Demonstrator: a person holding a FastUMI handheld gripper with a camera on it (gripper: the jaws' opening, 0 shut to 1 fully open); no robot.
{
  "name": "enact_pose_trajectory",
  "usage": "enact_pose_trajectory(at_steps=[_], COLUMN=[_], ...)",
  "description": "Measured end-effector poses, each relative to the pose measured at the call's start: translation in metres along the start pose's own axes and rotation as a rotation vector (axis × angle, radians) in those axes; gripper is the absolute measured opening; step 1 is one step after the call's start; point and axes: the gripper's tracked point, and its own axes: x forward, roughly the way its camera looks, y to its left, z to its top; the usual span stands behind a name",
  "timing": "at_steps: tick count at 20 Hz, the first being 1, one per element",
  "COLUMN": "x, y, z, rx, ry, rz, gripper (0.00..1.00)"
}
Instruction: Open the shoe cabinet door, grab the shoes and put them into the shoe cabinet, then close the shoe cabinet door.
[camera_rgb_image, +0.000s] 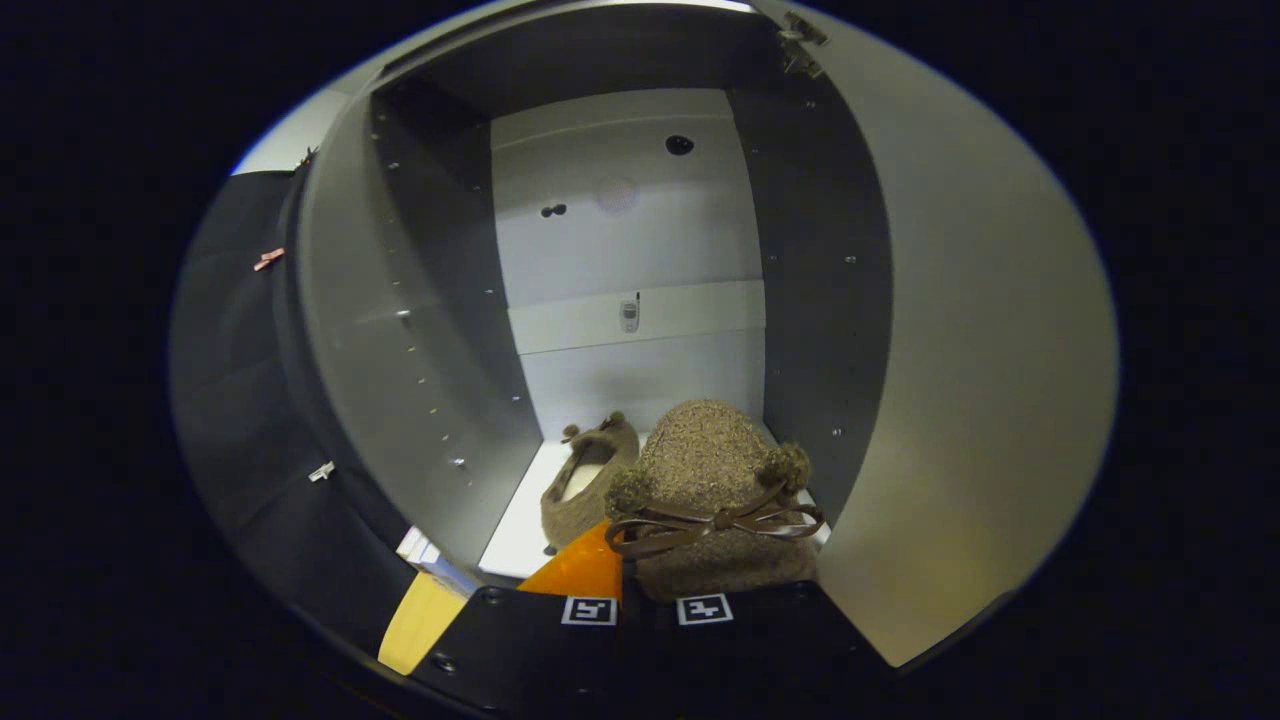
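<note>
A gripper (648, 598) carries a brown slipper (712, 510), apparently clamped between its fingers, toe-first into the open shoe cabinet (420, 330), beside its mate (588, 482) lying farther in at left. The door (970, 380) stands swung wide at right, clearing the way.

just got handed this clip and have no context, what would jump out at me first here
The fuzzy brown shoe with a ribbon bow and pompoms sits right at the gripper, apparently held between its fingers. Beyond it stands the open shoe cabinet, its door swung wide on the right. A second matching shoe already lies on the cabinet floor, just left of the held one.
</note>
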Motion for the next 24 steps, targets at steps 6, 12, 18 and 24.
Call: enact_pose_trajectory(at_steps=[6, 12, 18, 24], x=[0.088, 0.17, 0.219, 0.223], y=[-0.013, -0.016, -0.021, -0.021], z=[-0.003, -0.017, -0.043, -0.051], rx=[0.028, 0.047, 0.017, 0.006], ry=[0.099, 0.139, 0.189, 0.232], rz=[-0.017, -0.023, -0.069, -0.103], gripper=[0.07, 0.07, 0.08, 0.16])
